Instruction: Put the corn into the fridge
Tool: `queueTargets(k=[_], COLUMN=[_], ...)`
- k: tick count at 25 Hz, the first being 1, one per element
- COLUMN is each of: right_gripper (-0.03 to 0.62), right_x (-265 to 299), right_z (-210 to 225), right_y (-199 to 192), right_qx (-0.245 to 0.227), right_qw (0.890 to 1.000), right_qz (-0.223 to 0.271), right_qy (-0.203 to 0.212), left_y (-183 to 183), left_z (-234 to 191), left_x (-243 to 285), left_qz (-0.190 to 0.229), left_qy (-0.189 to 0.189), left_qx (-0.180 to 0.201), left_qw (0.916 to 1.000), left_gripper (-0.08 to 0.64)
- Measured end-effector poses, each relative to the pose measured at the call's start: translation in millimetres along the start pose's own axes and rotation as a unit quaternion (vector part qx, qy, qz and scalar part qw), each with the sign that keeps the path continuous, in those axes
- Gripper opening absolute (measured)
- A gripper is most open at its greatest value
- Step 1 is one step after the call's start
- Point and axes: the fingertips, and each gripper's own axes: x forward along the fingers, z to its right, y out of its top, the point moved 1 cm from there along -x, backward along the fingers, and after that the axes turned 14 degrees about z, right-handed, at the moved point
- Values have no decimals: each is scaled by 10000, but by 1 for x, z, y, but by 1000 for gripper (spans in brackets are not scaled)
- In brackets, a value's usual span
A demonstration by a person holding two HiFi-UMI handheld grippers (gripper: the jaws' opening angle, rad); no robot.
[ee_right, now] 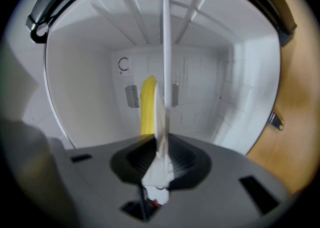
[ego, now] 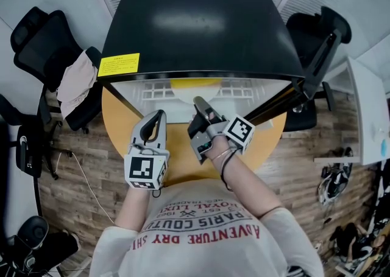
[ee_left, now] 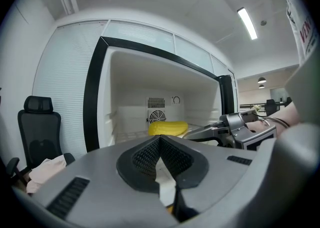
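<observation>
The yellow corn (ego: 195, 82) lies on the white wire shelf inside the open fridge (ego: 195, 26), near the back wall. It shows as a yellow cob (ee_left: 167, 128) in the left gripper view and as an upright cob (ee_right: 147, 105) in the tilted right gripper view. My left gripper (ego: 159, 115) hovers over the table in front of the fridge opening, shut and holding nothing. My right gripper (ego: 200, 103) is at the fridge's front edge, also shut and holding nothing; its body (ee_left: 235, 132) shows in the left gripper view. Neither touches the corn.
The fridge stands on a round wooden table (ego: 116, 117). Its door (ego: 286, 96) hangs open at the right. Black office chairs (ego: 42, 44) stand left and right of the table, one draped with a pale cloth (ego: 76, 81).
</observation>
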Motion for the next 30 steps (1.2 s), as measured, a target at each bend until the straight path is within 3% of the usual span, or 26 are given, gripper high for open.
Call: queueTargets(k=[6, 10, 14, 18, 19, 21, 25, 28, 30], right_gripper=[91, 91, 40, 31, 31, 31, 31, 31, 31], right_x=[-15, -33, -55, -64, -66, -71, -82, -88, -92], right_z=[2, -1, -2, -16, -20, -24, -34, -45, -55], right_y=[-8, -19, -30, -32, -29, -18, -10, -15, -20], right_qx=[79, -121, -947, -2265, -2734, -3817, -5669, -6670, -6973], right_qw=[9999, 9996, 9940, 9706, 9583, 9209, 8185, 7359, 7033], right_qz=[-74, -225, -515, -574, -482, -206, 73, 136, 144], right_qy=[-17, 104, 180, 574, 684, 758, 929, 1158, 1376], left_y=[1, 2, 1, 2, 2, 1, -2, -1, 1], left_z=[4, 10, 19, 26, 28, 30, 31, 31, 32], left_x=[-2, -5, -9, -13, -14, -16, -19, -19, -20], left_qz=[24, 32, 22, 22, 15, -3, -33, -27, 13], left_qy=[-50, -111, -199, -314, -336, -364, -379, -396, -422], left_qx=[-29, -55, -105, -121, -124, -134, -172, -169, -155], left_qw=[10000, 9999, 9997, 9994, 9994, 9992, 9991, 9991, 9990], left_gripper=[25, 25, 25, 25, 25, 25, 25, 25, 25])
